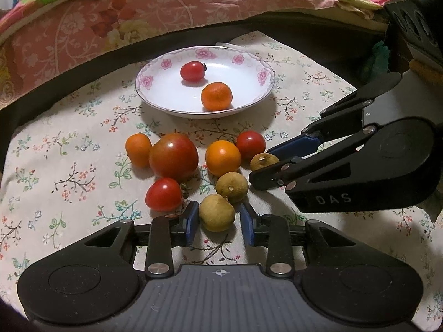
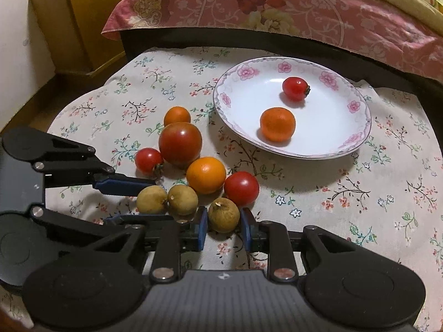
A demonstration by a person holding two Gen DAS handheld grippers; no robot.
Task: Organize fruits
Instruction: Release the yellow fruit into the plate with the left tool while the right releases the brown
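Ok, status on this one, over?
Left gripper open around brown round longan. Right gripper shut on second brown longan. White floral plate holds red tomato, orange citrus. Nothing blocking.

Floral cloth (image 1: 69,166), plate (image 1: 155,94), loose fruits (image 1: 173,155) (clustered)

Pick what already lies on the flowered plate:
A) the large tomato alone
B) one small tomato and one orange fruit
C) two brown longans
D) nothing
B: the plate holds one small red tomato and one orange fruit; the other fruits lie on the cloth.
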